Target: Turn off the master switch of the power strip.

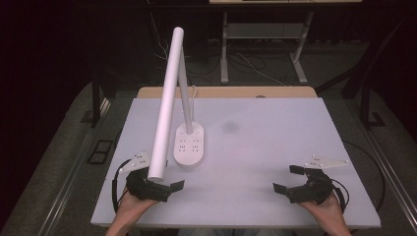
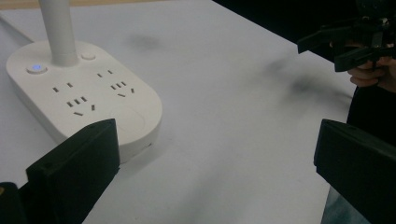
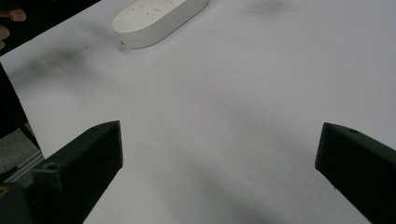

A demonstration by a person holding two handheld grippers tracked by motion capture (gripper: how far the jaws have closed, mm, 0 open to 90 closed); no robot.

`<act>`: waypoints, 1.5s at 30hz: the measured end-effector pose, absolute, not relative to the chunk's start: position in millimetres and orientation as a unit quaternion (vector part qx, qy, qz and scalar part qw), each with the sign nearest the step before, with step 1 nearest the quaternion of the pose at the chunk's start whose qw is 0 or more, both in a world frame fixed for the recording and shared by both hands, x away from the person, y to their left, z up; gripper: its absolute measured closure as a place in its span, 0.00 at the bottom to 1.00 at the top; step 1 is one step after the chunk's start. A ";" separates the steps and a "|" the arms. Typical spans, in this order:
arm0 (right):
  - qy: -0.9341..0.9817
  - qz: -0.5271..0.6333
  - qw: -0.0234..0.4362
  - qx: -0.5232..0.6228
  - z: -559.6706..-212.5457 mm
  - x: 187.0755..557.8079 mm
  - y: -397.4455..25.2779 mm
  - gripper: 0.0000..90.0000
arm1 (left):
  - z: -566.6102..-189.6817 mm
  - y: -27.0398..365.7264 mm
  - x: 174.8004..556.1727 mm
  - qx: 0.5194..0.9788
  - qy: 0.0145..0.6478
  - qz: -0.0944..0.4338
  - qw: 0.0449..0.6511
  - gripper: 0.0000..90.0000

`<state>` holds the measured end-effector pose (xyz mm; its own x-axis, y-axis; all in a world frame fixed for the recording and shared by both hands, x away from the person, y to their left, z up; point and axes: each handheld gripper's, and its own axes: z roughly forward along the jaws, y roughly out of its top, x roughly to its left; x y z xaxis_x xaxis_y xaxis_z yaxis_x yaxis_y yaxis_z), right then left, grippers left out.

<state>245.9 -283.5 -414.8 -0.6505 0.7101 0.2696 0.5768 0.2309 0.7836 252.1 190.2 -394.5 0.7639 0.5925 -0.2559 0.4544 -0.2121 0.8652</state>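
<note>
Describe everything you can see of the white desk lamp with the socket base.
The desk lamp looks like smooth white plastic. Its oval base lies flat on the white table, left of centre, and carries several socket outlets, a round button with a faint blue glow and a second plain button. A slim stem rises from the base's far end; a long tubular head slants from it toward the person, its end above the left tool. A white cable leaves the base rearward. Neither tool touches it.

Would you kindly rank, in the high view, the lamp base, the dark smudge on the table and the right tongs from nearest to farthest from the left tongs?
1. Lamp base: just beyond the left tongs, slightly right.
2. Dark smudge: mid-table, farther back and right.
3. Right tongs: across the table at the near right edge.
</note>
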 end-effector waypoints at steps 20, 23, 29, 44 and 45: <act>0.778 0.463 0.074 0.417 -414.7 245.1 -286.1 0.00 | -379.7 193.4 276.5 0.801 0.329 0.062 0.497 0.00; 0.778 0.463 0.076 0.417 -414.7 244.8 -287.1 0.00 | -378.7 193.2 279.1 0.801 0.329 0.060 0.497 0.00; 0.777 0.464 0.076 0.418 -415.0 244.7 -288.2 0.00 | -375.0 193.6 287.9 0.805 0.330 0.061 0.489 0.00; 0.775 0.463 0.081 0.423 -415.2 244.0 -289.2 0.00 | -369.3 195.4 307.2 0.814 0.333 0.059 0.472 0.00; 0.775 0.462 0.081 0.424 -415.1 244.0 -289.3 0.00 | -369.2 195.1 309.4 0.815 0.333 0.058 0.471 0.00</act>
<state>244.0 -289.3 -415.1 -0.6280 0.7310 0.2668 0.5817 0.2133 0.7849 309.4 195.1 -369.2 0.7713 0.5976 -0.2188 0.4881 -0.3348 0.8061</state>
